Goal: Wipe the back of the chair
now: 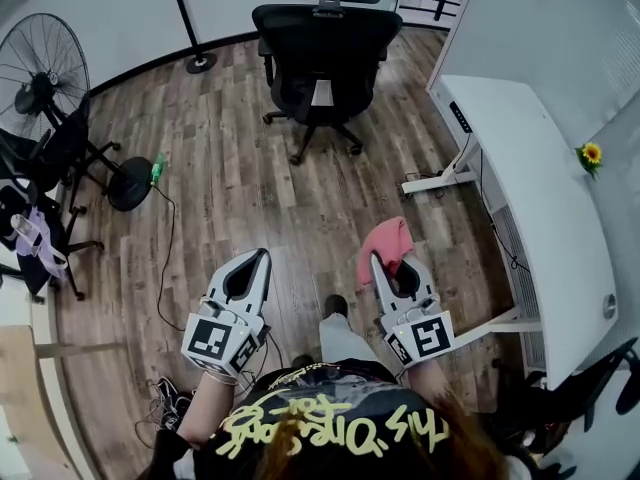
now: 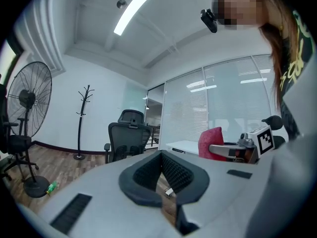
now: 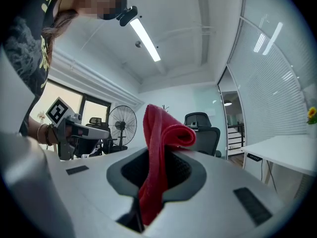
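Observation:
A black office chair (image 1: 325, 48) stands far ahead on the wood floor, its back towards me; it also shows in the left gripper view (image 2: 128, 138) and the right gripper view (image 3: 204, 133). My right gripper (image 1: 377, 260) is shut on a red cloth (image 1: 386, 242), which sticks up between the jaws and folds over (image 3: 161, 148). My left gripper (image 1: 264, 254) is held beside it at the same height, shut with nothing in it (image 2: 161, 155). Both grippers are well short of the chair.
A white desk (image 1: 530, 188) with a sunflower (image 1: 591, 154) runs along the right. A standing fan (image 1: 40, 68), another dark chair (image 1: 50, 158) and a green bottle (image 1: 157, 168) are at the left. A coat stand's base (image 1: 199, 63) is near the back wall.

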Demonstrator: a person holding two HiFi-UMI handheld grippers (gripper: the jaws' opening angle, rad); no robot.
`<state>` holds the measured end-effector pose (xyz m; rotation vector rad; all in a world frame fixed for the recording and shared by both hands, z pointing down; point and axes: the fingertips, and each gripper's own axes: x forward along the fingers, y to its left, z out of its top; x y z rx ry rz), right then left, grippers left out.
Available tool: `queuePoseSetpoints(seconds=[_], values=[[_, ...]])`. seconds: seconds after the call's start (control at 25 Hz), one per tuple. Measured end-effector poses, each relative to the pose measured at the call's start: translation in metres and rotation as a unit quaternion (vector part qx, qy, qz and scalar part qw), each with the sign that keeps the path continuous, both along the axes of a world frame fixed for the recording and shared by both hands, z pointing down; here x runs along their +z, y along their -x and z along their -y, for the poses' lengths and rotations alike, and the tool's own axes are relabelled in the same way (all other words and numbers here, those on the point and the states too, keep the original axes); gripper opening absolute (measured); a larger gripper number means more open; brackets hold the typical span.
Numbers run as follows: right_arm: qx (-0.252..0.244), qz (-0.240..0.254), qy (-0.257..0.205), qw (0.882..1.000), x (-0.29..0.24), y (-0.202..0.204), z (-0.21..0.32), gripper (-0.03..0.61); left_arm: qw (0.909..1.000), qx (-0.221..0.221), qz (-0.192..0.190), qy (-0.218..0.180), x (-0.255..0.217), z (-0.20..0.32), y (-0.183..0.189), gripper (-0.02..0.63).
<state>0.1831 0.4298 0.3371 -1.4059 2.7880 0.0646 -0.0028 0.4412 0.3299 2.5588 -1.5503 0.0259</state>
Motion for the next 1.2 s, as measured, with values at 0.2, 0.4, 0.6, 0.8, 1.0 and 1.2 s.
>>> queuePoseSetpoints(seconds=[0.2,0.4,0.6,0.8,1.0,1.2], values=[[-0.012,0.009,-0.012,1.0,-0.008,-0.004,0.063,0.061,0.9999,-0.011,-0.001,-0.005,-0.003,0.057,-0.008,-0.008],[-0.025,0.011,-0.02,0.999,-0.016,-0.02,0.116,0.061,0.9995,-0.027,-0.004,-0.016,-0.015,0.107,-0.022,-0.008],[-0.027,0.012,-0.018,0.999,-0.014,-0.041,0.158,0.061,0.999,-0.04,-0.001,-0.02,-0.018,0.146,-0.036,-0.008],[-0.034,0.012,-0.003,0.999,-0.003,-0.053,0.18,0.061,0.9982,-0.056,-0.003,-0.021,-0.018,0.166,-0.042,-0.008],[-0.04,0.018,0.003,0.999,0.001,-0.049,0.191,0.061,0.9982,-0.059,0.001,-0.012,-0.011,0.17,-0.041,-0.008],[-0.045,0.022,-0.004,0.999,-0.005,-0.044,0.196,0.061,0.998,-0.062,0.002,-0.011,-0.009,0.177,-0.04,-0.008]])
